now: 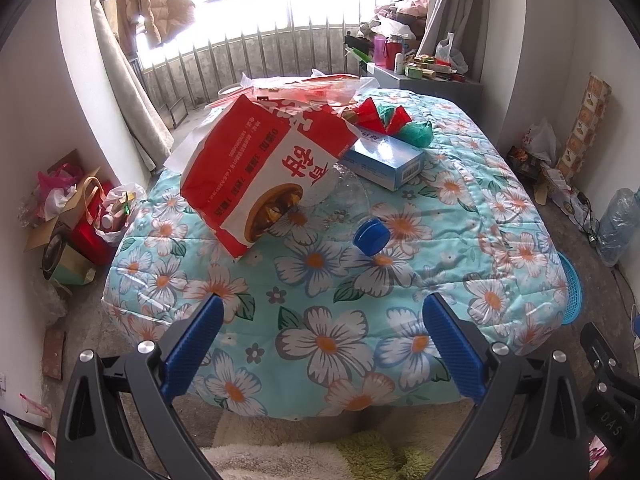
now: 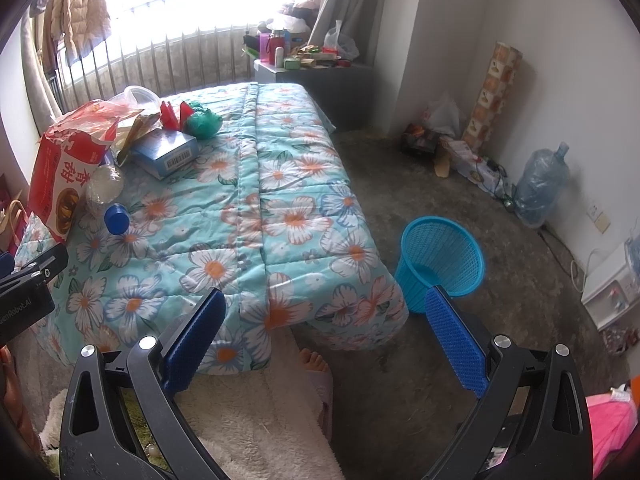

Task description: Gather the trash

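Trash sits far-left on the floral bed (image 1: pixel 400 320): one red-white bag (image 1: pixel 260 168), one blue box (image 1: pixel 384 160), one blue-capped clear bottle (image 1: pixel 362 216). Both grippers, left gripper (image 1: pixel 322 344) and right gripper (image 2: pixel 326 340), have fingers spread wide, empty. One blue basket (image 2: pixel 440 256) stands on the floor, right.

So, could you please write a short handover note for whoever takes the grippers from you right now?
Left gripper: open, empty, hovering over the near edge of the floral quilt.
Right gripper: open, empty, between quilt and blue basket.
Trash on the quilt: red and white bag, clear bottle with blue cap lying beside it, blue box, red and green wrappers.
Done: nothing visible in the basket, which stands on the floor by the quilt's corner.
Left: move every piece to the basket.
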Action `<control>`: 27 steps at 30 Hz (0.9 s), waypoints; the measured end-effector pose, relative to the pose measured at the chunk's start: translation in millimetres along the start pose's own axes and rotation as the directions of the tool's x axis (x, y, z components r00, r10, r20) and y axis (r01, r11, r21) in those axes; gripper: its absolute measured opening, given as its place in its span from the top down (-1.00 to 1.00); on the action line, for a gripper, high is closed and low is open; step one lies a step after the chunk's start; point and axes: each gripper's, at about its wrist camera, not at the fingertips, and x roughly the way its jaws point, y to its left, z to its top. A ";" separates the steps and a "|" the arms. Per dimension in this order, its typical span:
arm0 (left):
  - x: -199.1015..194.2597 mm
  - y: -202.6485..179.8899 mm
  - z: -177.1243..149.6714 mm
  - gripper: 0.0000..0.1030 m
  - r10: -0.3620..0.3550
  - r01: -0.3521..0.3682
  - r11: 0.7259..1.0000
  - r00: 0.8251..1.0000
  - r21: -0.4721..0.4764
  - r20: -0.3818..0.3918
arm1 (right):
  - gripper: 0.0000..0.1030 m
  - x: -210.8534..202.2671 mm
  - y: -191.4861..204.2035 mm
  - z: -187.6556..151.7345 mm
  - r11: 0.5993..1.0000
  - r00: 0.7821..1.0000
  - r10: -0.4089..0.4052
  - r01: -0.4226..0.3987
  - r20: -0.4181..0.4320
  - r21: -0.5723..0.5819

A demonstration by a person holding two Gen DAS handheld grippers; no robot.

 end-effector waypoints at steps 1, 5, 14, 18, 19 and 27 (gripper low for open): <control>-0.1 -0.5 0.1 -0.89 0.000 0.000 1.000 1.000 0.000 0.000 | -0.86 0.0 -0.1 0.0 1.000 1.000 0.001 -0.001 0.000 0.001; -0.1 -0.8 0.2 -0.89 0.001 -0.001 1.000 1.000 0.000 -0.001 | -0.86 0.3 0.1 0.2 1.000 1.000 0.001 -0.001 0.000 0.001; 7.3 9.9 -5.5 -0.89 0.004 -0.004 1.000 1.000 0.001 -0.005 | -0.86 0.7 0.4 2.1 1.000 1.000 0.003 -0.003 -0.002 0.000; 9.5 16.0 -7.3 -0.89 0.010 -0.010 1.000 1.000 0.004 -0.010 | -0.86 1.7 5.8 2.3 1.000 1.000 0.006 -0.006 -0.005 -0.002; 10.7 14.7 -6.8 -0.89 0.013 -0.013 1.000 1.000 0.005 -0.013 | -0.86 1.8 8.6 2.5 1.000 1.000 0.007 -0.007 -0.005 -0.003; 17.8 24.5 3.5 -0.89 0.025 -0.025 1.000 1.000 0.015 -0.002 | -0.86 11.4 16.9 8.8 0.999 0.999 0.048 -0.048 0.000 -0.006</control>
